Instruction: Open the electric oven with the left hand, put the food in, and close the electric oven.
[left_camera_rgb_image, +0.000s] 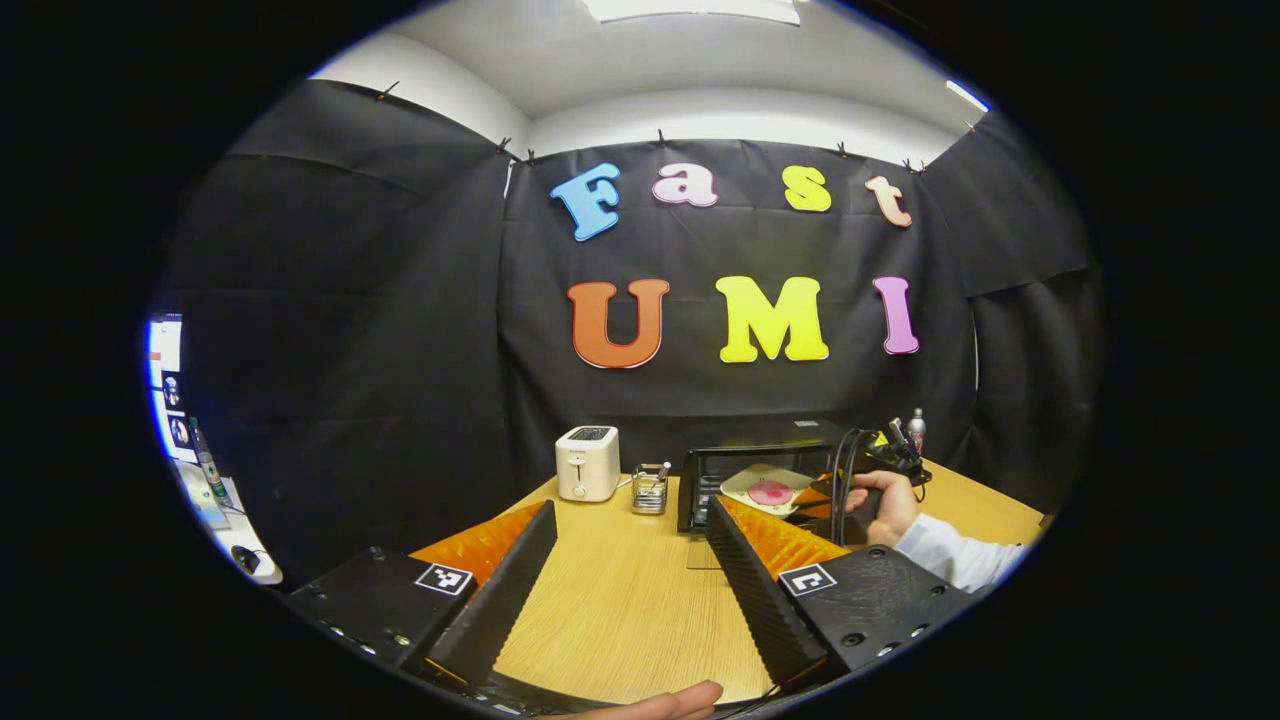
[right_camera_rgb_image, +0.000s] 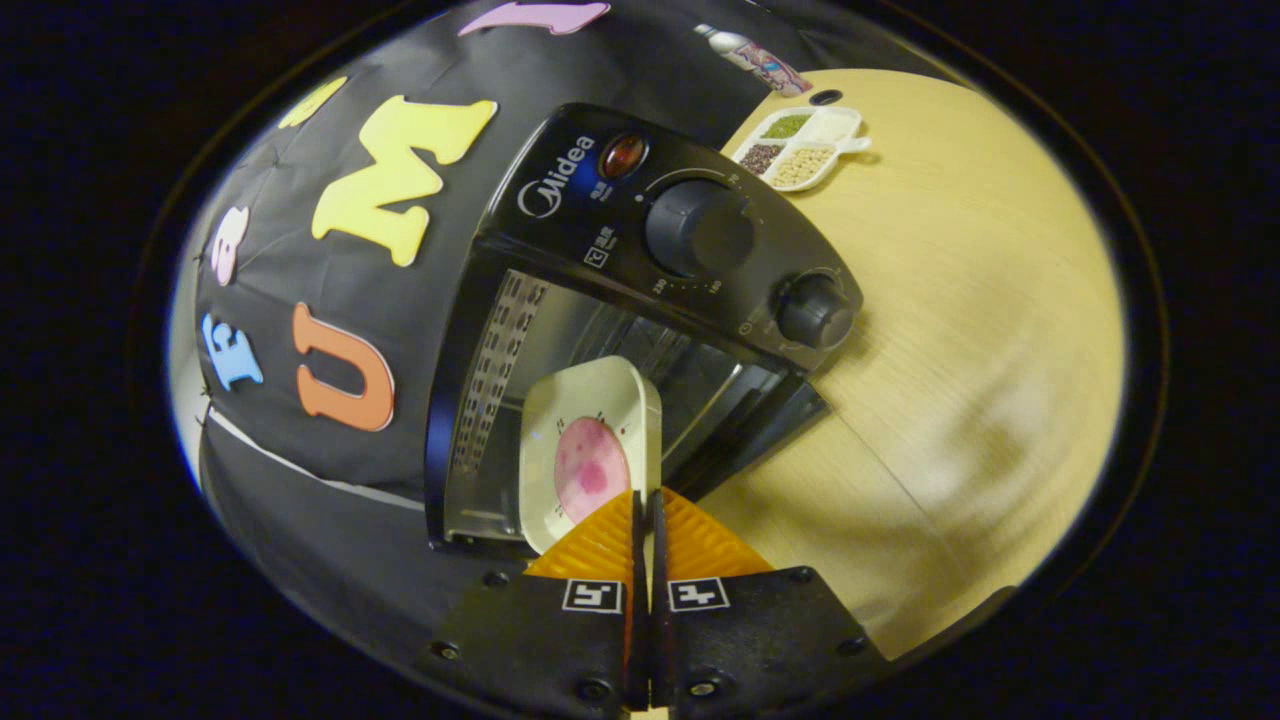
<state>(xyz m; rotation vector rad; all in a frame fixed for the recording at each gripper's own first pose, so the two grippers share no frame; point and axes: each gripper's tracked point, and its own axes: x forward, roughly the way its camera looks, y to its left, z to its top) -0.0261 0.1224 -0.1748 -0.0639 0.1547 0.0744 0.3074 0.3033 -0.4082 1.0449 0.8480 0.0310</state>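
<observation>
The right claw (right_camera_rgb_image: 645, 510), clamped on the plate's (right_camera_rgb_image: 590, 440) rim, holds it in the open oven's (right_camera_rgb_image: 600, 300) mouth; the left claw (left_camera_rgb_image: 630, 540) hovers apart over the worktop (left_camera_rgb_image: 620, 600).

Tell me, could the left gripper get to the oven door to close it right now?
Probably yes. The left gripper is open above bare table, but the right gripper holds the plate in the oven mouth, blocking closing.

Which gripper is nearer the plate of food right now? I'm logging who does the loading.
Right. The right gripper is shut on the edge of the plate, holding it at the open oven. The left gripper hangs open, back over the table, apart from the plate.
</observation>
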